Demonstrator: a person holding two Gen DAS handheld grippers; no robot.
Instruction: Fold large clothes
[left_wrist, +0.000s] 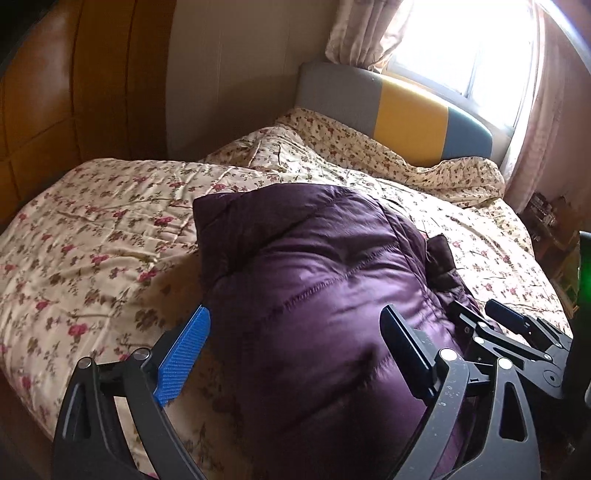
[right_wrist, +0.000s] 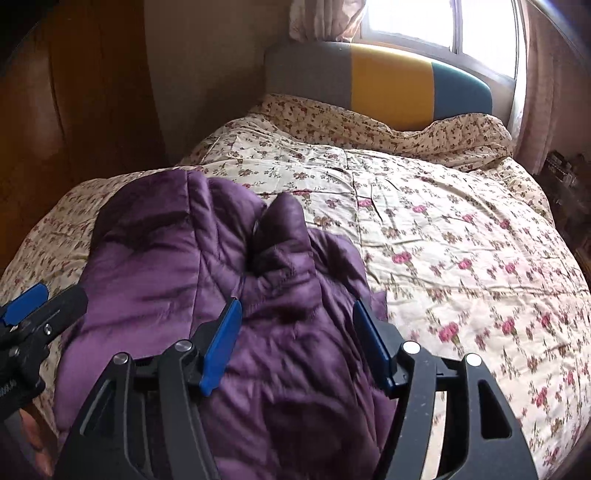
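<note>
Currently a purple quilted jacket (left_wrist: 314, 280) lies folded on the near part of a bed covered by a floral quilt (left_wrist: 92, 229). In the left wrist view the jacket's long axis runs from the near edge of the bed away toward the headboard (left_wrist: 399, 110), leaning slightly left; its far end is a squared, puffy fold edge pointing at the far left corner of the bed. Stitch lines cross it roughly side to side. A darker bunched part of the jacket sticks out on its right side, near the middle.

Left gripper (left_wrist: 299, 343): jaws wide apart, nothing clamped. They hover over the near half of the jacket, the left finger above the jacket's left edge, the right finger above its surface. No pad presses the fabric as far as can be seen.

Right gripper (right_wrist: 295, 332): jaws apart, somewhat narrower than the left ones, nothing between them but the crumpled near right portion of the jacket below. Whether the pads brush the cloth cannot be told; the picture is blurred there. Each gripper shows at the edge of the other's view, side by side, the left one to the left.

Far end of bed: headboard with grey, yellow and blue panels, a bright window (right_wrist: 439, 26) behind it with curtains. A wooden wardrobe (left_wrist: 74, 92) stands along the left.
</note>
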